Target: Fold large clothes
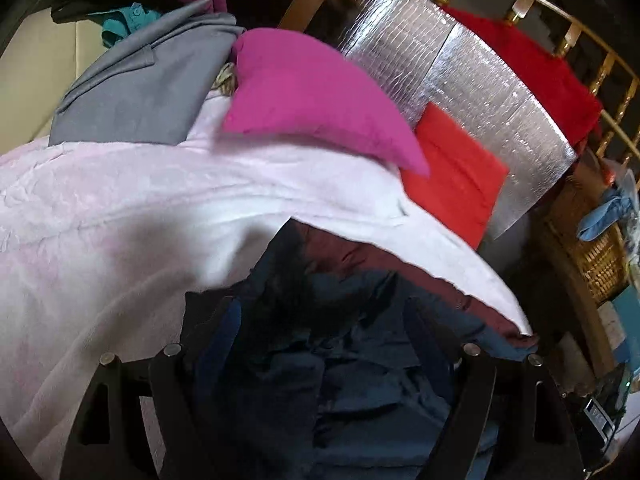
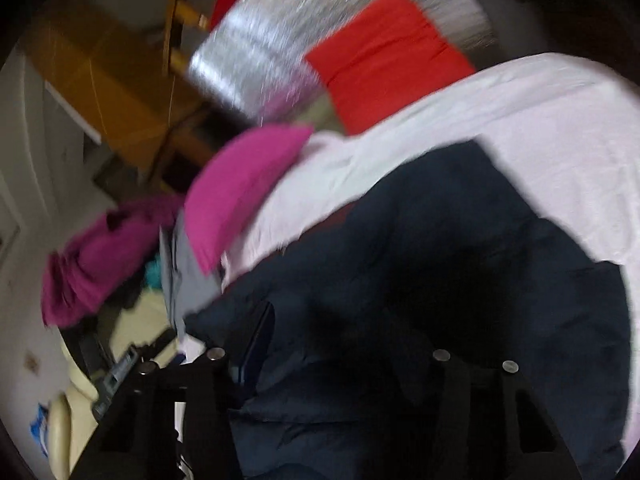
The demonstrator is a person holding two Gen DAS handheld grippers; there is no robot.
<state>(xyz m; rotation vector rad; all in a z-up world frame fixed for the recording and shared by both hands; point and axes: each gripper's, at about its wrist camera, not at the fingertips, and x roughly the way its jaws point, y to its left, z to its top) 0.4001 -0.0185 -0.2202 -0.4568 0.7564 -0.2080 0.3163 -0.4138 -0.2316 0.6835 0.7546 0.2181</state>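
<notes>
A dark navy garment (image 1: 360, 360) lies crumpled on a pale pink fleece (image 1: 120, 220), with a maroon layer (image 1: 380, 256) showing under the fleece's edge. My left gripper (image 1: 320, 316) hovers just over the navy cloth with its jaws wide apart and nothing pinched. In the blurred right wrist view the navy garment (image 2: 440, 240) spreads over the pink fleece (image 2: 520, 112). My right gripper (image 2: 328, 352) is low over it with its jaws apart; the dark cloth fills the gap, and I see no pinched fold.
A folded magenta cloth (image 1: 312, 96) and a folded red one (image 1: 452, 176) rest by a silver foil mat (image 1: 460, 68). A grey garment (image 1: 148, 92) lies at the back left. A wooden railing (image 1: 520, 0) with a red cloth (image 1: 532, 76) and a wicker basket (image 1: 592, 248) stand at the right.
</notes>
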